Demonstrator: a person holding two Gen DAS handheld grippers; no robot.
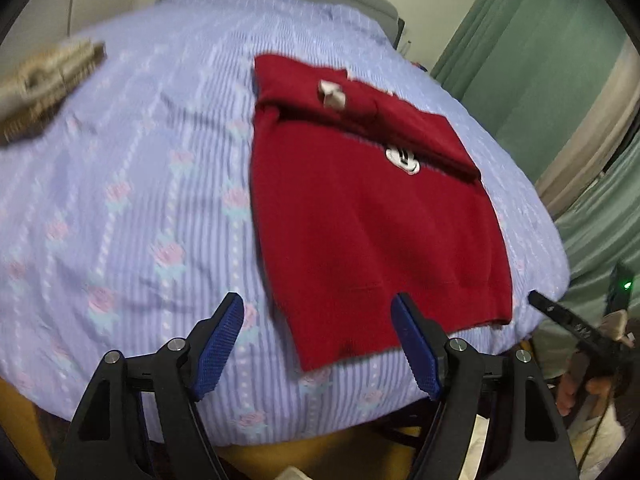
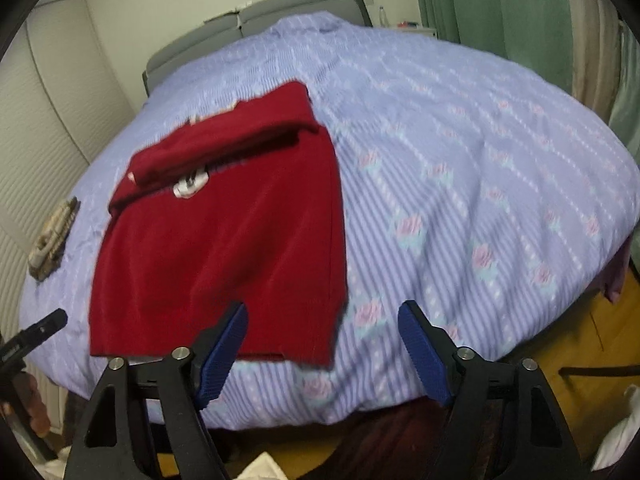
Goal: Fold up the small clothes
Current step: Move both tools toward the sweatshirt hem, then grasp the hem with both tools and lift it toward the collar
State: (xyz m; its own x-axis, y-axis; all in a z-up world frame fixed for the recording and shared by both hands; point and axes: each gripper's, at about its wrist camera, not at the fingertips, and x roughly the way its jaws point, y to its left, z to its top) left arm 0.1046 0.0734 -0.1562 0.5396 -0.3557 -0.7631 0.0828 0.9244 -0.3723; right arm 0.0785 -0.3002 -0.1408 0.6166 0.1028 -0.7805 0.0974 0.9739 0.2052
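Both grippers hang wide and empty at the near edge of the bed, before a partly folded red sweater.

Nearest, the left gripper (image 1: 318,320) has its blue pads spread, nothing between them; the right gripper (image 2: 322,326) is likewise wide and empty. Just beyond lies the red sweater (image 1: 360,232) flat on the striped lilac bedspread (image 1: 140,160), its hem toward the near edge, its long axis running away toward the grey headboard (image 2: 280,4). Its sleeves are folded across the chest, half hiding a white cartoon patch (image 1: 403,159). Farther left lies a beige knitted garment (image 1: 44,84); green curtains (image 1: 532,52) hang right.
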